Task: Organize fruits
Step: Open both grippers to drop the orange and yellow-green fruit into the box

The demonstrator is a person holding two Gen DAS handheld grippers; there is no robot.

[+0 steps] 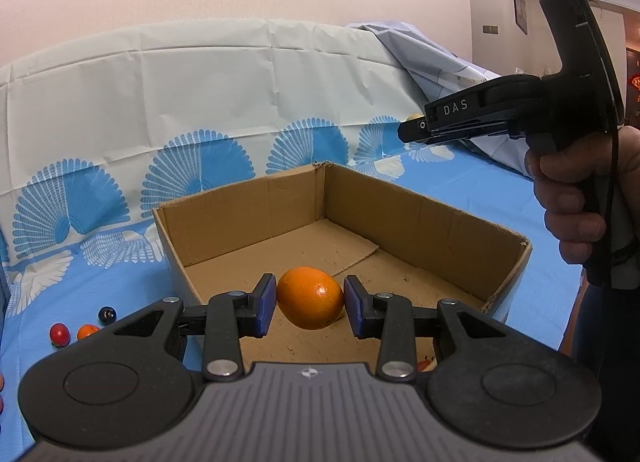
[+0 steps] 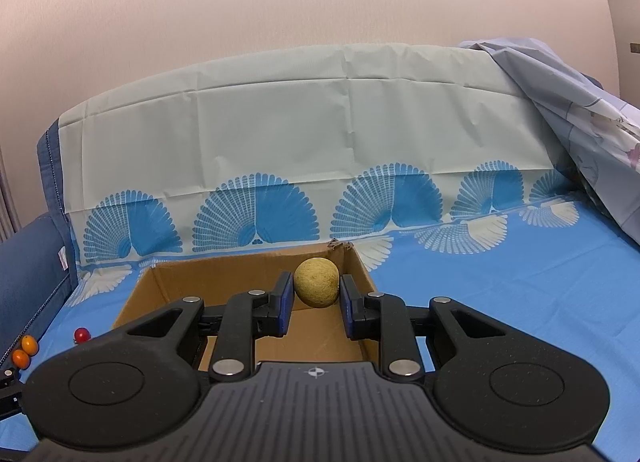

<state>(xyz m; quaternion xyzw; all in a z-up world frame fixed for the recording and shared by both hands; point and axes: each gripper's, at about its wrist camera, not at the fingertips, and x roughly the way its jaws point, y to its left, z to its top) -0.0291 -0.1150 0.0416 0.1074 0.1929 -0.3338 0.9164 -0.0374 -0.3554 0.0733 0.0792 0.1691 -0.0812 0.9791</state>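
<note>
A pale pink wall backs a surface draped in a blue cloth (image 2: 500, 294) printed with white and blue fans, and on that cloth sits an open cardboard box (image 1: 440, 222).

The left gripper (image 1: 310, 302) hangs over the near part of the box with an orange (image 1: 310, 298) between its blue pads (image 1: 267, 304). The pads press the fruit from both sides, so it is clamped and carried just above the box floor rather than lying on it. The right gripper (image 2: 314, 298) holds a rough yellow ball-shaped fruit (image 2: 316, 282) the same way, its pads closed against the fruit's flanks, over the far right corner of the box. In the left wrist view the same right gripper (image 1: 412, 130) shows from the side, high above the far wall, a hand (image 1: 568, 206) wrapped round its handle.

Beyond the box, on the cloth to its left, lie several small round fruits: a red one (image 1: 59, 334), an orange one (image 1: 88, 331) and a dark one (image 1: 107, 315). They are well apart from both tools.

The step in hand looks like delivery: two fruits are poised over the box and neither is set down. The next move probably calls for lowering each fruit close to the cardboard floor before the jaws part, so that these round things do not bounce or roll. After that the small fruits on the cloth remain to be fetched.
</note>
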